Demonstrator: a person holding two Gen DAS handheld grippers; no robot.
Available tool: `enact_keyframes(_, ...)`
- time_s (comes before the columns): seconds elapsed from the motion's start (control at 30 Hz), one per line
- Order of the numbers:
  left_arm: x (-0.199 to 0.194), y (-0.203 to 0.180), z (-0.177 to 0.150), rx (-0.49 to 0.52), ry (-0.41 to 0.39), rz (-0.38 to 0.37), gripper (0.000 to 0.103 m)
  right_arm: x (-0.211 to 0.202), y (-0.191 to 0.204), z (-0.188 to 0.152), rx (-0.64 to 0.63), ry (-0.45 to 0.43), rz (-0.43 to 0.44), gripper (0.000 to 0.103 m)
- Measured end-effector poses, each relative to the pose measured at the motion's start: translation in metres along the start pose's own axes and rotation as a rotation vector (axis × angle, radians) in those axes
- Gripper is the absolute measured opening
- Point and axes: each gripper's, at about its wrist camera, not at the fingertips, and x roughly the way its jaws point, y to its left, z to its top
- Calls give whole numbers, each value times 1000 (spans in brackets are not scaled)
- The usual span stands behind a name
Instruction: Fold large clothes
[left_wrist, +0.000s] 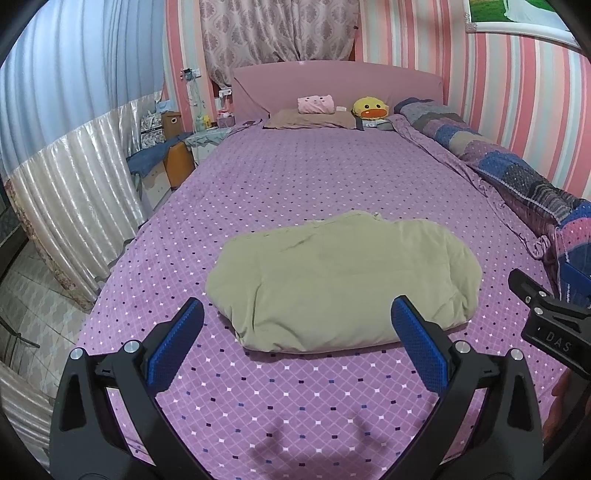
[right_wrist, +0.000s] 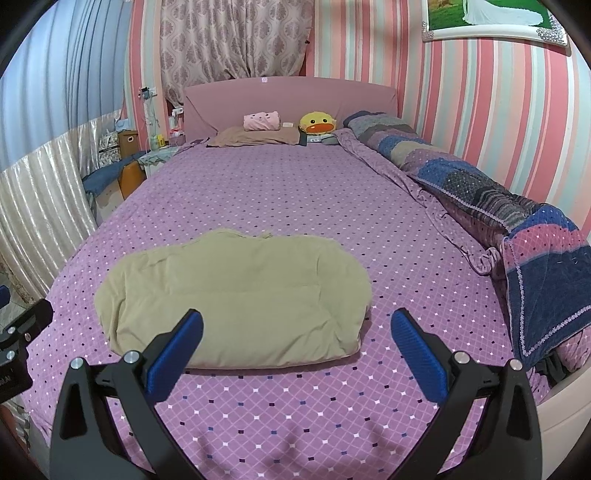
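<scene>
Olive-khaki garment (left_wrist: 341, 280) lies as a thick folded bundle on the purple diamond-print bedspread (left_wrist: 303, 177), centre of the left wrist frame and left of centre in the right wrist frame (right_wrist: 236, 295). Looks already folded at least once, to judge by the rounded doubled edge nearest the cameras.

Left gripper (left_wrist: 297, 314): blue pads spread wide, nothing between them, held above the bedspread just short of the bundle's near edge. Right gripper (right_wrist: 297, 325): fingers likewise wide apart and empty, aimed at the bundle's lower right corner.

Risks, as judgement:
- The bundle is puffy; a pinch on the top layer alone would peel it open and undo the fold.
- A low approach could snag the bedspread with the garment (both are soft and in contact).
- Uneven lift between the two grippers would skew the next fold.
- Rolled patchwork quilt (right_wrist: 491, 206) at the right of the frame leaves less room on that side for the right gripper.
</scene>
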Motion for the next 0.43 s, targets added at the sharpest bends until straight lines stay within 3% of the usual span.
enact_keyframes(0.43, 1, 4, 1, -8, 25, -20, 100, 0, 0, -3, 2, -2, -3, 101)
